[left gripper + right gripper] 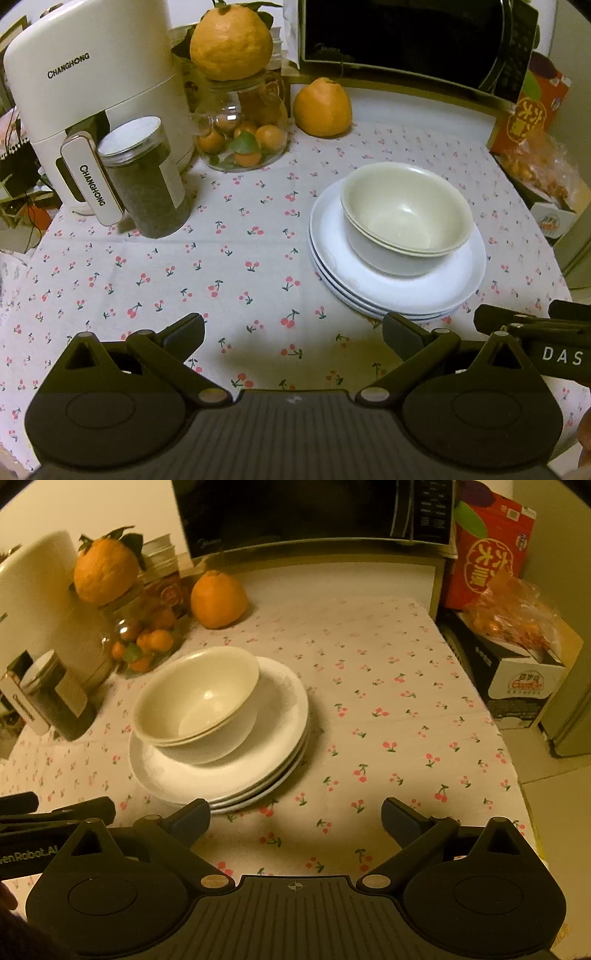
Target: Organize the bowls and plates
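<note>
From your left wrist, the stack of plates (pixel 397 291) sits at 1 o'clock on the cherry-print tablecloth (pixel 166 280), with 2 nested bowls (pixel 406 218) on top, pushed toward the far side of the plates. Your left gripper (pixel 293 334) is spread wide and pinches nothing; its right finger (pixel 400 334) hangs just beside the plates' near rim. At 11 o'clock stand a dark jar with a clear lid (pixel 147 177) and a white Changhong appliance (pixel 92 96). At 12 o'clock a glass jar (pixel 242 136) holds small oranges and carries a large orange (pixel 231 40) on its mouth; another large orange (pixel 322 107) lies beside it. A microwave (pixel 417 40) stands behind, a red carton (pixel 532 110) at 2 o'clock.

From your right wrist, the plates (pixel 236 775) and bowls (pixel 199 698) lie at 11 o'clock. Your right gripper (pixel 295 818) is also spread wide with nothing between the fingers; its left finger (pixel 190 818) is near the plates' rim. Bare tablecloth (pixel 388 720) fills 12 to 2 o'clock. Past the table's edge at 2 o'clock, a box (pixel 524 679) holds bagged orange fruit. Tiled floor (pixel 546 794) shows at 3 o'clock.
</note>
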Demonstrator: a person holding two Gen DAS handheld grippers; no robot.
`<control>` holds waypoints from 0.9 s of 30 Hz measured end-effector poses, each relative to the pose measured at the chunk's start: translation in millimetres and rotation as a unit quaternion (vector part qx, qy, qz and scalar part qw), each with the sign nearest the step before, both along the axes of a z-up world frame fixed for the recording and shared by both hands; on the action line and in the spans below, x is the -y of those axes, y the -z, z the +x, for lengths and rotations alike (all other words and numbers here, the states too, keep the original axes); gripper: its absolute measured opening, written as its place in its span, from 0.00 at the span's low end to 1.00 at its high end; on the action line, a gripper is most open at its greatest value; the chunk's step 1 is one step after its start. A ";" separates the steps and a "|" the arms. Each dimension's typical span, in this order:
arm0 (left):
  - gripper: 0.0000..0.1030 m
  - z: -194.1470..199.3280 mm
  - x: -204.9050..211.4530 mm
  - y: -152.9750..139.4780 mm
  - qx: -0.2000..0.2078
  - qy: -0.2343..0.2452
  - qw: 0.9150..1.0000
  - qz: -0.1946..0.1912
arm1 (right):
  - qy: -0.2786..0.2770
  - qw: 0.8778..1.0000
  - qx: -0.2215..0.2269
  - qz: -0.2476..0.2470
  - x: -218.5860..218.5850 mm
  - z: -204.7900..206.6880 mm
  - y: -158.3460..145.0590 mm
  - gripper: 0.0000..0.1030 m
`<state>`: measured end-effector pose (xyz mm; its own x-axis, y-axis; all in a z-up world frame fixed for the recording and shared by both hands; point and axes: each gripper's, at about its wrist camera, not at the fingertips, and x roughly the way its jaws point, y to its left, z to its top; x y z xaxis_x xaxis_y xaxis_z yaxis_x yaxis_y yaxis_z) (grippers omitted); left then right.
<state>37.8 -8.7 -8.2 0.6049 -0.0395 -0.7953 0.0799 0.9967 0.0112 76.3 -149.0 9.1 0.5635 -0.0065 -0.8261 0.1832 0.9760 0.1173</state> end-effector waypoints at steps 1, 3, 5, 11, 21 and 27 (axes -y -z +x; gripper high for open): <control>1.00 -0.4 0.3 0.5 0.000 0.000 1.000 0.002 | -0.002 1.000 -0.001 -0.002 -1.2 -0.1 0.4 0.97; 1.00 -0.6 0.6 1.4 -0.002 0.000 1.000 0.004 | -0.002 1.000 -0.003 -0.008 -2.2 -0.5 1.3 0.97; 1.00 -0.4 0.3 1.9 -0.006 -0.001 1.000 0.003 | -0.002 1.000 -0.004 -0.008 -2.0 -0.9 2.0 0.97; 1.00 -0.9 0.6 3.7 -0.010 -0.004 1.000 0.008 | -0.003 1.000 -0.008 -0.006 -2.4 -0.8 3.1 0.98; 1.00 -0.7 1.3 5.0 -0.010 -0.005 1.000 0.015 | -0.005 1.000 -0.013 -0.004 -3.1 0.1 4.8 0.98; 1.00 -0.3 1.0 5.8 -0.013 -0.003 1.000 0.016 | -0.005 1.000 -0.016 -0.003 -2.8 0.3 6.2 0.98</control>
